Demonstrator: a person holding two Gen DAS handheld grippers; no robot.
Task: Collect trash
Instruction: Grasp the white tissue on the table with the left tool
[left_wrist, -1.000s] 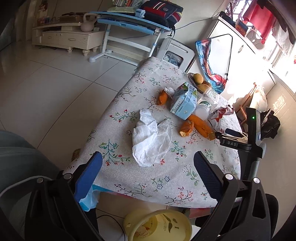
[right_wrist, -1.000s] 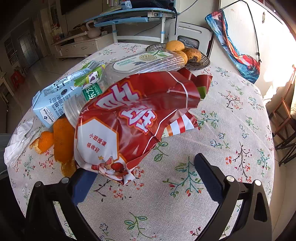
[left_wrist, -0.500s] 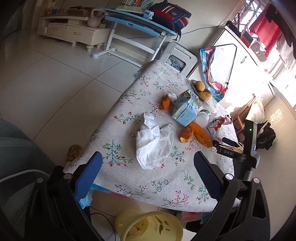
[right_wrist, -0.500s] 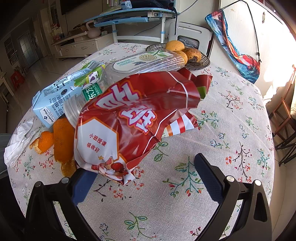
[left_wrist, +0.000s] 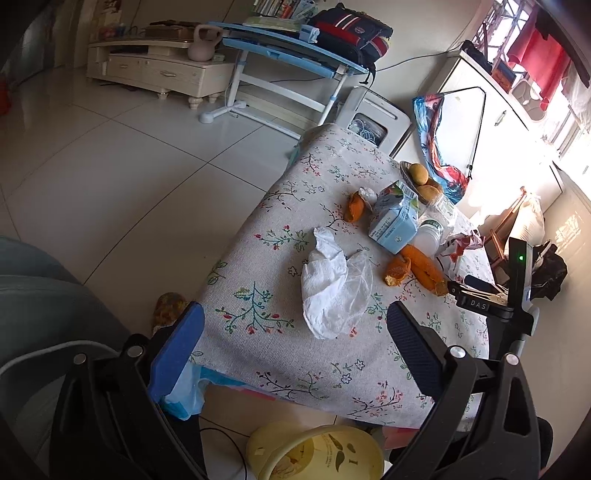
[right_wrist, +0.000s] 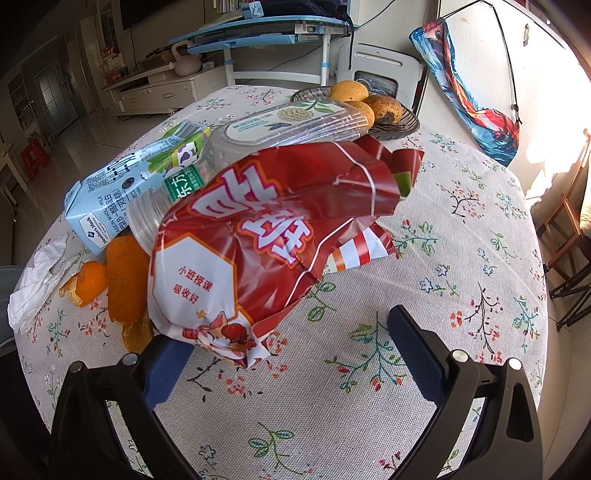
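Trash lies on a floral-clothed table (left_wrist: 280, 354): a crumpled white tissue (left_wrist: 332, 288), orange peels (left_wrist: 417, 267), a blue milk carton (left_wrist: 393, 218) and a clear plastic bottle (right_wrist: 221, 158). A red snack bag (right_wrist: 266, 243) lies right before my right gripper (right_wrist: 291, 354), which is open and empty, its left finger at the bag's edge. My left gripper (left_wrist: 295, 347) is open and empty, held above the table's near edge, short of the tissue. The right gripper also shows in the left wrist view (left_wrist: 491, 299).
A yellow bin (left_wrist: 317, 454) stands on the floor below the table's near edge. A dish of fruit (right_wrist: 376, 107) sits at the table's far side. A blue desk (left_wrist: 288, 55), a white appliance (left_wrist: 373, 118) and wooden chairs (right_wrist: 569, 236) surround the table.
My left gripper has pulled up and back from the table, so the table looks smaller and the bin shows more. My right gripper has not moved.
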